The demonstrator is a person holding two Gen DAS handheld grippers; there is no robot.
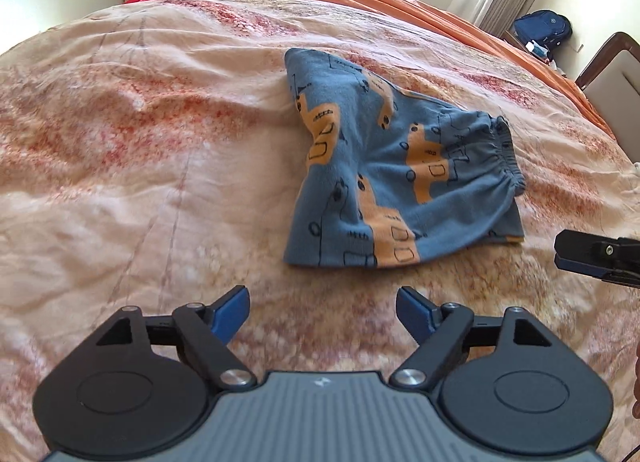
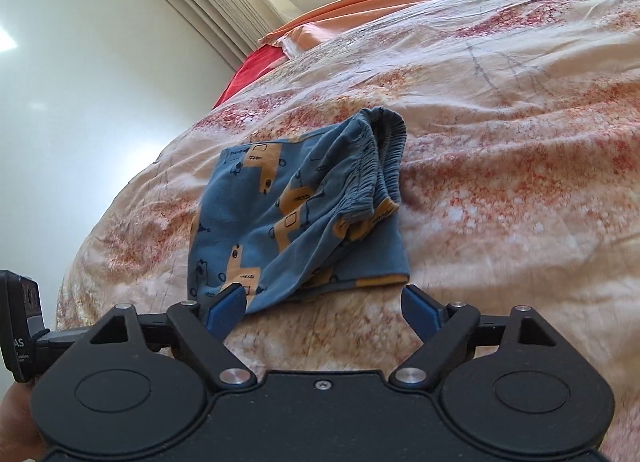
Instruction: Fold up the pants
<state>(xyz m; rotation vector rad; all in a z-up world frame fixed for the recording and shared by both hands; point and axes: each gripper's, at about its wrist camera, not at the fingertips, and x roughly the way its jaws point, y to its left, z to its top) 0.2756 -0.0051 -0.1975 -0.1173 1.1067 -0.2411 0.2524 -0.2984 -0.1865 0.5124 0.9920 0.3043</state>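
The folded pants (image 1: 400, 166) are laid on the bed (image 1: 140, 150), well inside its edges. The left gripper (image 1: 322, 312) and the right gripper (image 2: 324, 308) are held wide, nothing gripped.

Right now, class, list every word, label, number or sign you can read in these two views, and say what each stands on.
"AS": white letters on the black device at the left edge of the right wrist view; the word is cut off.
Small white print below it: too small to read.
Raised figures near that device's top: too blurred to read.
Pale emblem on the left gripper body: a symbol, no letters.
Pants: vehicle drawings only, no words.
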